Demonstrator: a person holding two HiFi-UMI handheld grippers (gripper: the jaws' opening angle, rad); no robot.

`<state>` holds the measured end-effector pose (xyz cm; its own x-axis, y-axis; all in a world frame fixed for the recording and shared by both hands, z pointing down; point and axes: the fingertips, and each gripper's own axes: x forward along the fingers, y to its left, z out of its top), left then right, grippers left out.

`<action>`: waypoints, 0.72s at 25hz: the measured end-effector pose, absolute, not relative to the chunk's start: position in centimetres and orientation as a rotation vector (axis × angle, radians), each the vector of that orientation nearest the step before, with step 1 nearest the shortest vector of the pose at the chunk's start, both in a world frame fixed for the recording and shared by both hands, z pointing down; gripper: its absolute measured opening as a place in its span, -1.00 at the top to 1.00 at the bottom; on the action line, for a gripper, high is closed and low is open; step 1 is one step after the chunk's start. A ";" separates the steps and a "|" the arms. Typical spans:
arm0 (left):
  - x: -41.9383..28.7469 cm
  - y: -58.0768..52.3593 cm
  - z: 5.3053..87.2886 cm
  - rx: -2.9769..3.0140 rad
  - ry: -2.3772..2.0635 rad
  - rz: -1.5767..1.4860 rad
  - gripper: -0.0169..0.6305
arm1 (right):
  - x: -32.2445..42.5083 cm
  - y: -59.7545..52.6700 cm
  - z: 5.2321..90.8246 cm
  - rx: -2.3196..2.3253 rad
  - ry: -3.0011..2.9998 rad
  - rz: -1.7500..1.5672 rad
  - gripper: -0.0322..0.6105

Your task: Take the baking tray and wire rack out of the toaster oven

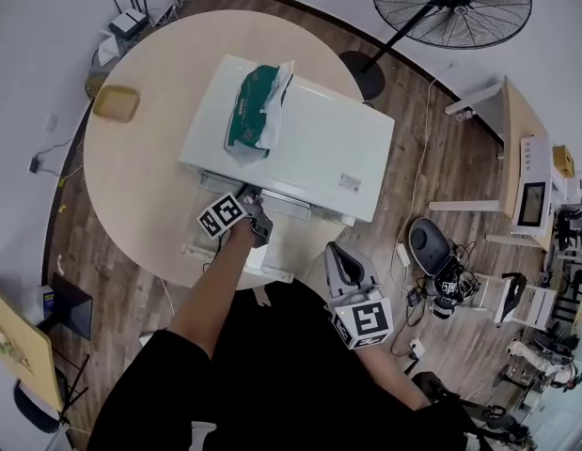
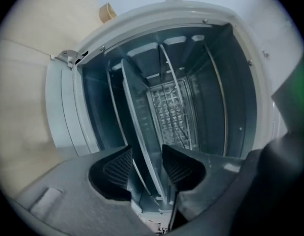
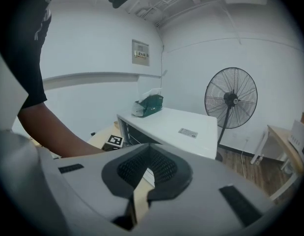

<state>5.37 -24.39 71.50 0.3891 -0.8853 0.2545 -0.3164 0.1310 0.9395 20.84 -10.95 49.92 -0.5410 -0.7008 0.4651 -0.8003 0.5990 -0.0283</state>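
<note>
clothing: black short-sleeved top [image 1: 272, 374], sleeve ending above the elbow | left tool [image 2: 147, 154]: grey moulded shell, two dark wedge-shaped pads [image 2: 117, 168] with ribbed faces | right tool [image 3: 148, 168]: same light grey shell, dark ribbed pads | markers: white cube [image 1: 222, 214] on each tool, black square codes on its faces

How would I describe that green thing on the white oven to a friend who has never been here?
Find the round pale table; a white toaster oven stands on it. On the oven's flat top, near its left end in the head view, lies a crumpled green and white bag, the only green thing there, unlike the small tan dish on the table beside the oven.
</note>
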 end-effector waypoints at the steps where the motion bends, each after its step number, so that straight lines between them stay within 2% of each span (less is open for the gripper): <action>1: 5.3 -24.6 71.7 1.415 -1.158 -0.600 0.40 | 20.9 -11.0 49.9 1.205 -2.418 0.335 0.90; 9: 5.1 -26.7 72.7 1.303 -1.108 -0.731 0.41 | 21.6 -12.1 50.4 1.267 -2.416 0.482 0.90; 15: 5.9 -28.0 73.0 1.299 -1.114 -0.712 0.41 | 22.1 -12.2 50.3 1.306 -2.403 0.507 0.90; 18: 6.0 -28.4 73.3 1.283 -1.123 -0.710 0.49 | 22.6 -11.8 50.2 1.328 -2.423 0.535 0.90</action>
<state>6.00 -28.39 73.32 0.3418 -0.9073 0.2449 -0.1676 0.1976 0.9658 22.59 -11.79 50.23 -0.5134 -0.7298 0.4515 -0.8521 0.4961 -0.1670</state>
